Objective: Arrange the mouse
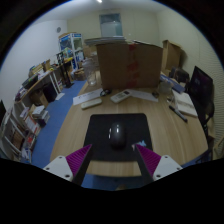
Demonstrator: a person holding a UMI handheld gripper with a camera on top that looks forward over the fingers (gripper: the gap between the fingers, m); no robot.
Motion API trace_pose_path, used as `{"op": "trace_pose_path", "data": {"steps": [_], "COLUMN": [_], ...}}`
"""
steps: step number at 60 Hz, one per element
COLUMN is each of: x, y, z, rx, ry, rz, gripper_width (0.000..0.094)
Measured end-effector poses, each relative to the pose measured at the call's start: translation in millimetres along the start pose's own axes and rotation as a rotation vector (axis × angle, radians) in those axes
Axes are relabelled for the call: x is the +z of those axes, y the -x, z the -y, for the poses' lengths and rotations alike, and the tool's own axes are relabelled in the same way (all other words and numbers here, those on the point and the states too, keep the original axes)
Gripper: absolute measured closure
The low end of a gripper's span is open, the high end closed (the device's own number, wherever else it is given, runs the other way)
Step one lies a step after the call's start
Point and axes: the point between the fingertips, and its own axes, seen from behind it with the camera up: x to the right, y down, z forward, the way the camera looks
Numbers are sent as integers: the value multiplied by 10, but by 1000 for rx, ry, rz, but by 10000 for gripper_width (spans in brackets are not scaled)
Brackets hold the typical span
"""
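A dark mouse (117,134) lies on a black mouse mat (96,131) on the round wooden table (70,125), just ahead of my fingers and between their lines. My gripper (112,158) is open and empty, held above the table's near edge. Its two pink pads (80,156) stand wide apart, one on each side of the mat's near end. Nothing is between the fingers.
A big cardboard box (128,64) stands at the table's far side. Papers (121,96) and a keyboard (90,101) lie before it. A notebook and pen (184,106) lie at the right, near a black chair (203,90). Shelves (22,118) stand at the left.
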Motion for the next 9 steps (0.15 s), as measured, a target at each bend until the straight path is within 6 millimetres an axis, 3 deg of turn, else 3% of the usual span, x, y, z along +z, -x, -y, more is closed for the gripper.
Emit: {"op": "trace_pose_path", "data": {"steps": [4,9], "x": [-303,-633], "y": [-64,-297], "z": [-189,-469], "rx": [28,55], "ry": [25,61], "rz": [8,-25], "gripper_width": [85,83]}}
